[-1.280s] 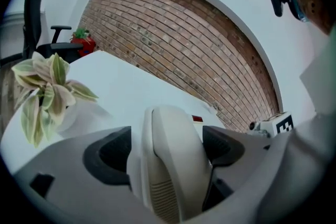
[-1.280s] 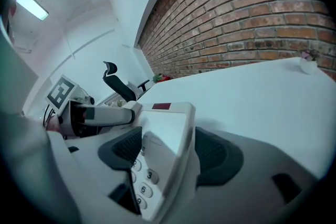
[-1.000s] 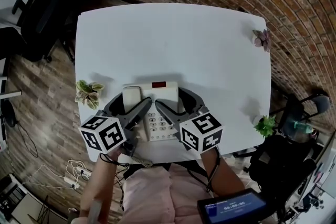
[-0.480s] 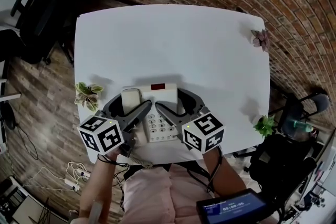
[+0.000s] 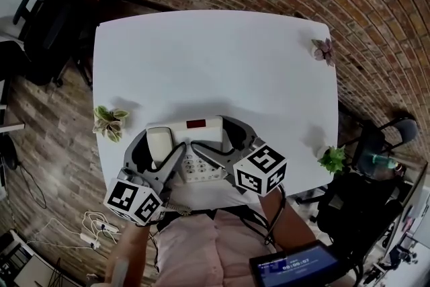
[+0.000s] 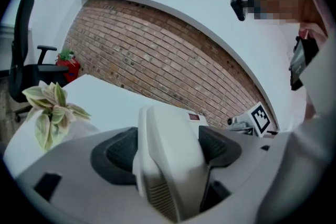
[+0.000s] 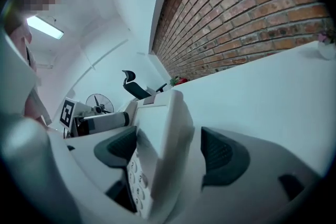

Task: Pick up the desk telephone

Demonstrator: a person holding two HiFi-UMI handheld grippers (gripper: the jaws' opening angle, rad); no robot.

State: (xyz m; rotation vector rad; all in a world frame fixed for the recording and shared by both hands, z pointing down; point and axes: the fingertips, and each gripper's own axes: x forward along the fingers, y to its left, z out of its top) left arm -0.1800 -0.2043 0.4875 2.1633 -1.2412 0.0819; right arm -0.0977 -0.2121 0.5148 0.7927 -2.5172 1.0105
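Desk telephone [image 5: 201, 131] — near front edge of desk [image 5: 201, 57], toward its left corner, tilted. Gripped from both sides: left tool [image 6: 168, 152] clenched across handset [image 6: 170, 134] end, right tool [image 7: 168, 152] clamped about keypad [image 7: 137, 181] side.

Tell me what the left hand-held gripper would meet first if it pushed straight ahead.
The cream plastic desk telephone, clamped between its jaws, so the left hand-held gripper would just carry it along. Beyond that, only bare white table top shows before the red brick wall, though depth is hard to judge.
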